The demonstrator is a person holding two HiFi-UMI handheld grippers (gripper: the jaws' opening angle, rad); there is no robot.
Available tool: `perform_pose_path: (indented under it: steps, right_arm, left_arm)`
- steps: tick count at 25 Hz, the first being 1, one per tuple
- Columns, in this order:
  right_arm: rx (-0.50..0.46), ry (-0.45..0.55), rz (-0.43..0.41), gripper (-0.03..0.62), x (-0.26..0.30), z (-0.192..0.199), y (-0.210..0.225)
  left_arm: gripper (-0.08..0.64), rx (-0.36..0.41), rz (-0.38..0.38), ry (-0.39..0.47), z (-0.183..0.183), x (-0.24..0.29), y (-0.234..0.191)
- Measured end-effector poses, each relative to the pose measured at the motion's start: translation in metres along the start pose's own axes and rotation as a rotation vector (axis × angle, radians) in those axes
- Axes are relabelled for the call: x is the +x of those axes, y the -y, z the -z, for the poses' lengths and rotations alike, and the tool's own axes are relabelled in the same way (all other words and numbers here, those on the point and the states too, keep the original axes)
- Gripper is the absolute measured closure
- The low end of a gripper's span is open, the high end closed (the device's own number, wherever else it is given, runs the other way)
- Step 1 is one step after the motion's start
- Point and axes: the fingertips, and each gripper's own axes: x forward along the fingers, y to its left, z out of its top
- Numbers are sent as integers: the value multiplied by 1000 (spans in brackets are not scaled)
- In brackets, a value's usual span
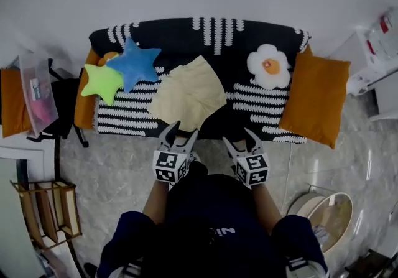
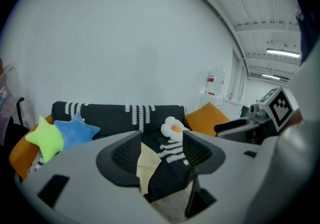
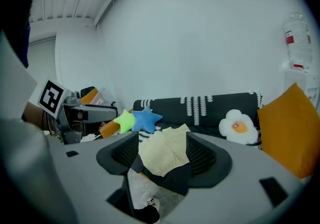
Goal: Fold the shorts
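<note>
We find the shorts (image 1: pixel 186 93), pale yellow, lying spread on the seat of a sofa (image 1: pixel 249 34) with a black cover patterned in white. They sit left of the seat's middle, just beside a blue star cushion (image 1: pixel 134 64), which overlaps a green star cushion (image 1: pixel 101 81) at the sofa's left end. A white egg-shaped cushion (image 1: pixel 268 66) with an orange centre lies well apart to the right, and a large orange cushion (image 1: pixel 314 97) leans at the right end.

The left gripper (image 1: pixel 181 130) is released: its jaws stand apart with nothing between the pads. In the head view its fingertips lie at the front edge of the seat, near the lower hem of the shorts; we cannot tell whether they touch. The right gripper (image 1: pixel 239 137) is likewise released and empty, held near the seat's front edge, to the right of the shorts and apart from them. Both point slightly downward toward the sofa.
</note>
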Motion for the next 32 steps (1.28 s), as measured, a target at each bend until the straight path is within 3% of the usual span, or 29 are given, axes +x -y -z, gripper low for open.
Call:
perform_pose_path:
  steps: [10,23,29,32]
  right_arm:
    - [94,-32,138,325,49,4,-26]
    - [153,-64,235,344,82,-2,8]
    - [118,-105,210,348,124,-22,22]
    - [108,-117,208,386,141,-35,46]
  left_arm:
    - [311,37,145,-62,5,27,-59]
    - [311,77,143,-73,-20,81,-106]
    - [313,184,172,-135,-34,125,-125]
    - [313,225,177,-155,-45,160,-135]
